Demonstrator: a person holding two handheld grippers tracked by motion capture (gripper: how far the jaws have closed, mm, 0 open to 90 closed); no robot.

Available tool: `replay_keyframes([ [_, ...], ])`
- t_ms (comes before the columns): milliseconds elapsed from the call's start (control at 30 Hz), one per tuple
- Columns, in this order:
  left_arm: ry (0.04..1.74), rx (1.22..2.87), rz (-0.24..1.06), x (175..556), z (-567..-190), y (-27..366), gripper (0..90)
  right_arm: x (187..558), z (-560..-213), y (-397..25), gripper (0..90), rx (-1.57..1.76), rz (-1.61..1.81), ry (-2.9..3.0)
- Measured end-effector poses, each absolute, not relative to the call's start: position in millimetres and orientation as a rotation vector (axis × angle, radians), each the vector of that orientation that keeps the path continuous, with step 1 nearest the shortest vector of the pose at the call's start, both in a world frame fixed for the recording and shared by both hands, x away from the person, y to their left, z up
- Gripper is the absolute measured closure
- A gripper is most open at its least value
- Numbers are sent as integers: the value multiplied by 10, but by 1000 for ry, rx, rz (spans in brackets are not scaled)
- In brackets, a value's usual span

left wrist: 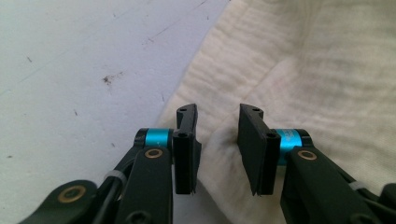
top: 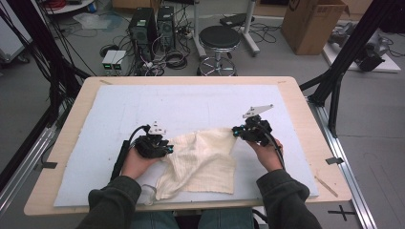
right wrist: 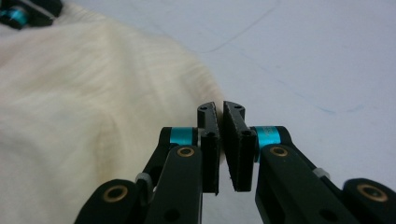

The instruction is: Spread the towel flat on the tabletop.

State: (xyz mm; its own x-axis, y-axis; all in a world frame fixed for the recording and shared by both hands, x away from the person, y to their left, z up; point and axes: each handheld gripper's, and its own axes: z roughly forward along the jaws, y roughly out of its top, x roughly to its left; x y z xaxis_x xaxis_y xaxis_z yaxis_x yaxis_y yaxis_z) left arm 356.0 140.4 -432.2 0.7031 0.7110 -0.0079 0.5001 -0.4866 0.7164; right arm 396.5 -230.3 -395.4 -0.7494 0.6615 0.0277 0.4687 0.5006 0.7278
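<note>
The crumpled cream muslin cloth (top: 203,160) lies on the pale blue mat (top: 119,109) near the worktop's front edge. Its right corner is pinched in the right tongs (right wrist: 219,109), nearly closed. The left tongs (left wrist: 217,116), parted, should be closed squarely on the left edge before any spreading is attempted.

Cloth (top: 203,160): cream crinkled gauze, matt. Mat (top: 143,105): pale foam, scuffed. Table (top: 305,119): light wood.
</note>
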Motion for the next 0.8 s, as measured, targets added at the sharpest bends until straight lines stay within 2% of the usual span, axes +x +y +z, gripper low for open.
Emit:
replay_keyframes([
  [167,978,2099,411,3578,-4243,1527,627,4068,-4092,-2245,846,970,1038,2521],
  [400,1076,2104,387,3638,-4296,1627,607,4125,-4187,-2161,841,969,995,2555],
  [633,1068,2114,350,3655,-4335,1572,658,4133,-4217,-2160,837,978,999,2564],
  [800,1111,1992,331,3688,-4269,1701,663,4141,-4214,-2173,837,977,1010,2558],
])
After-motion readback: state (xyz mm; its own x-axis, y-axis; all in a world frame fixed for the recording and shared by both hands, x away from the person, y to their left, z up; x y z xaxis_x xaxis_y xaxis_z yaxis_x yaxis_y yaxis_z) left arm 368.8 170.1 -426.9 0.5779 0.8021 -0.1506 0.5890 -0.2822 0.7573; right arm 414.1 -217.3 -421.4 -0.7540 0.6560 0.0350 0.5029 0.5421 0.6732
